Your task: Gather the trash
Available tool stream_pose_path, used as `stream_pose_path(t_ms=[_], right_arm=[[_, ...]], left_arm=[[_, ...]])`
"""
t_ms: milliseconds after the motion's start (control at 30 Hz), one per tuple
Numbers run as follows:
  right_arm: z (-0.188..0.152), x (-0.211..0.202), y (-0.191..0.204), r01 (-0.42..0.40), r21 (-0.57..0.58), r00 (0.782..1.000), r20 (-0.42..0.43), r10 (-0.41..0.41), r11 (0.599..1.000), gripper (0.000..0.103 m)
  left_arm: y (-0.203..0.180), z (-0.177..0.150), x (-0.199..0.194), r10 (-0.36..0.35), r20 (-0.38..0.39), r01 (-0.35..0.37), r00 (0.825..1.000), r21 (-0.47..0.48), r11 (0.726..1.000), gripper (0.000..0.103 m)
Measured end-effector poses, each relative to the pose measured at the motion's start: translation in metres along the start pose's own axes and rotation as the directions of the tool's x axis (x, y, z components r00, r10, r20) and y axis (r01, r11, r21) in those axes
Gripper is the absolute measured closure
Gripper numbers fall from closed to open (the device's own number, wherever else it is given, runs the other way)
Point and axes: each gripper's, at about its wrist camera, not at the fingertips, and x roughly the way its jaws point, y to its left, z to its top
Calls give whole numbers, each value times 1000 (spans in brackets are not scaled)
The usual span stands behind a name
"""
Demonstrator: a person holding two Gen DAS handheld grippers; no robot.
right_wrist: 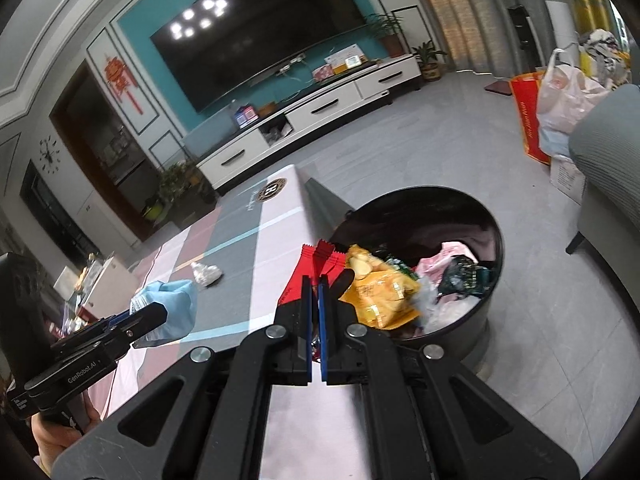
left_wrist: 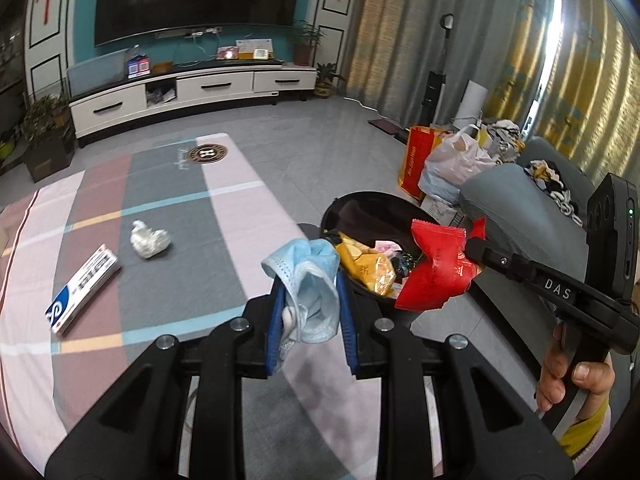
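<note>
Trash sits in both grippers at the edge of the worktop (left_wrist: 168, 184), which is draped in a pink, grey and white checked cloth. The left gripper (left_wrist: 308, 280) has its blue fingers (left_wrist: 276, 320) clenched on a crumpled blue face mask (left_wrist: 308, 276); the mask bulges out above and below the pads, so how deep the pinch goes is hard to make out. The right gripper (right_wrist: 315, 280) has its fingers (right_wrist: 306, 312) clamped almost together on a red snack wrapper (left_wrist: 436, 268). In the right wrist view only the wrapper's serrated top shows past the fingers, the rest being hidden behind them; in the left wrist view it hangs over the near rim of the black trash bin (right_wrist: 496, 248).

The bin stands on the floor just beside the worktop's edge and already holds a yellow snack bag (right_wrist: 380, 292), a dark green wrapper (right_wrist: 464, 276) and pale pink and white scraps that I cannot identify. Its base is cut off by the gripper body in the left wrist view.

Two items lie on the cloth, well apart from the grippers: a balled white tissue (left_wrist: 149, 239) and, near it, a flat blue-and-white box (left_wrist: 82, 288) whose print is too small to read. The hand (left_wrist: 576, 376) on the right gripper's handle is cut off at the frame's edge.
</note>
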Motion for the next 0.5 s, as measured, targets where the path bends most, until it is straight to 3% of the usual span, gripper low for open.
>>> stream_pose_path(t_ms=[500], right_arm=[[11,-9,-56,66,103,995,64,-73,992,99]], left_arm=[[-53,29,52,-64,-45,68,997,105,992,77]])
